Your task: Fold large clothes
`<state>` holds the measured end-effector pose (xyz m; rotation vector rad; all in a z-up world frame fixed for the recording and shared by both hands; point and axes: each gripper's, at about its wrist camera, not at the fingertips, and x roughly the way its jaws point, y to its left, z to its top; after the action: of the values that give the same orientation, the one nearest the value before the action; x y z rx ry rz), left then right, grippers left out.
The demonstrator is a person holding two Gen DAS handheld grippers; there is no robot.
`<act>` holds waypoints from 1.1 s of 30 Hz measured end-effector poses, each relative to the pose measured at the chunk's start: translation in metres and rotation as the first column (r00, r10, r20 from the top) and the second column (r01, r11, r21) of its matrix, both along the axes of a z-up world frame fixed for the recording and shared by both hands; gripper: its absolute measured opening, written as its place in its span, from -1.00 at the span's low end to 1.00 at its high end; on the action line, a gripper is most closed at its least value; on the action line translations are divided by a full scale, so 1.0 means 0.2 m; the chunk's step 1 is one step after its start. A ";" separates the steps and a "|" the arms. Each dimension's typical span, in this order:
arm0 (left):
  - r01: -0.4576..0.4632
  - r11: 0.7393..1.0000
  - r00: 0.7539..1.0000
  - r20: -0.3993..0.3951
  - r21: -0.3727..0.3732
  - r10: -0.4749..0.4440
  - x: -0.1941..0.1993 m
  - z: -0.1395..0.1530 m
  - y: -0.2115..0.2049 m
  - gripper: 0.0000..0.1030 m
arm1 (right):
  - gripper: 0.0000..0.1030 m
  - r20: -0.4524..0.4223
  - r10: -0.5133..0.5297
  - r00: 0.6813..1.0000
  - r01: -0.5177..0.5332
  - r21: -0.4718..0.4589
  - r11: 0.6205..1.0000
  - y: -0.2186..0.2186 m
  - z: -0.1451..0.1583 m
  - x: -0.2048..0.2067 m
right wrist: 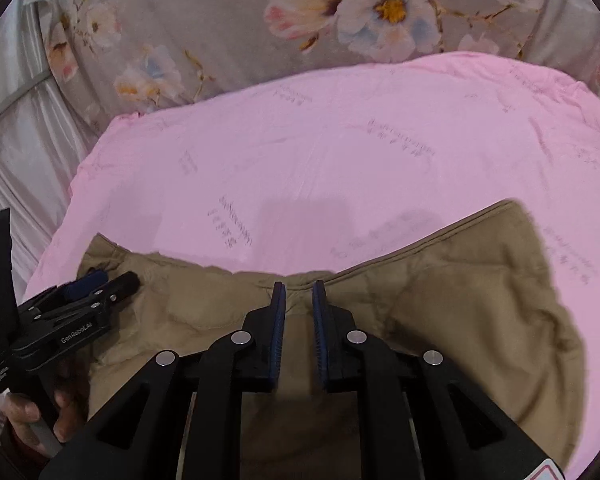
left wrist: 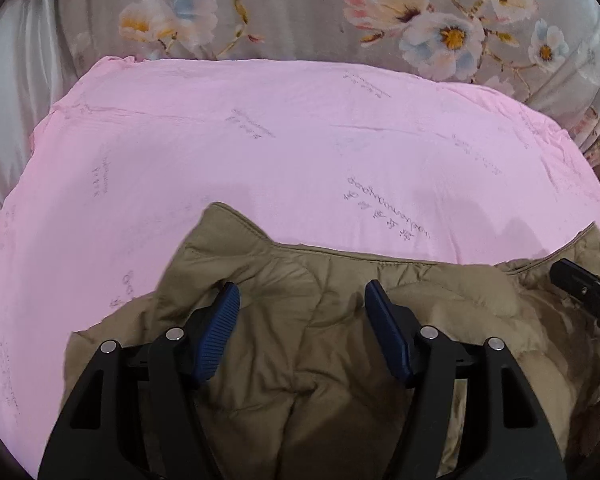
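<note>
Left wrist view: one khaki padded jacket (left wrist: 312, 344) lies at the near edge of a pink sheet (left wrist: 260, 152), which is spread over a bed with a grey floral cover (left wrist: 300, 12) behind it. The left gripper (left wrist: 302, 312) hangs over the jacket's upper part, near the collar edge, with its jaws standing wide. Fabric lies below and between the two blue pads (left wrist: 220, 332), but neither pad presses on it, so nothing is held. The wide stance likely suits taking a thick fold of quilted cloth. At the right rim, a black tip of the right gripper (left wrist: 584, 292) shows above the same garment.

Right wrist view: the same single jacket (right wrist: 460, 320) fills the foreground, one rounded part reaching out onto the pink sheet (right wrist: 340, 152). The right gripper (right wrist: 299, 304) has its jaws narrow, with a thin slit between the pads, poised at the garment's far seam. I cannot tell whether a thin edge of cloth is caught in that slit; the view looks blurred there. The left gripper (right wrist: 96, 284) shows at the far left, held by a hand (right wrist: 48, 412) low in the corner. Two grippers side by side along one edge suggests a two-point lift for the fold, which looks not yet made.
</note>
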<state>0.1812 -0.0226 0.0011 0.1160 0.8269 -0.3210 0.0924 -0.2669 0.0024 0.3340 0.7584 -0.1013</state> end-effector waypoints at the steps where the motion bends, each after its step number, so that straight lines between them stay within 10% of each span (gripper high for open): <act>1: -0.016 1.000 1.000 0.006 -0.023 0.016 0.00 0.05 0.04 0.21 | -0.72 0.009 -0.029 1.000 0.030 -0.019 0.999 -0.04 0.05 -0.04; 14: -0.147 0.988 0.988 -0.050 0.040 0.149 0.18 -0.10 0.22 0.46 | -0.81 -0.132 -0.193 0.972 0.187 -0.052 0.981 -0.30 -0.20 -0.02; 33: -0.162 0.987 0.986 -0.048 -0.010 0.161 0.21 -0.16 0.25 0.61 | -0.84 -0.090 -0.190 0.978 0.196 0.062 0.979 -0.36 -0.29 -0.04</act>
<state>0.2223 0.0279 -0.0312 0.0278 0.8750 -0.1774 0.0850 -0.3392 -0.0546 0.4727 0.8131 -0.2736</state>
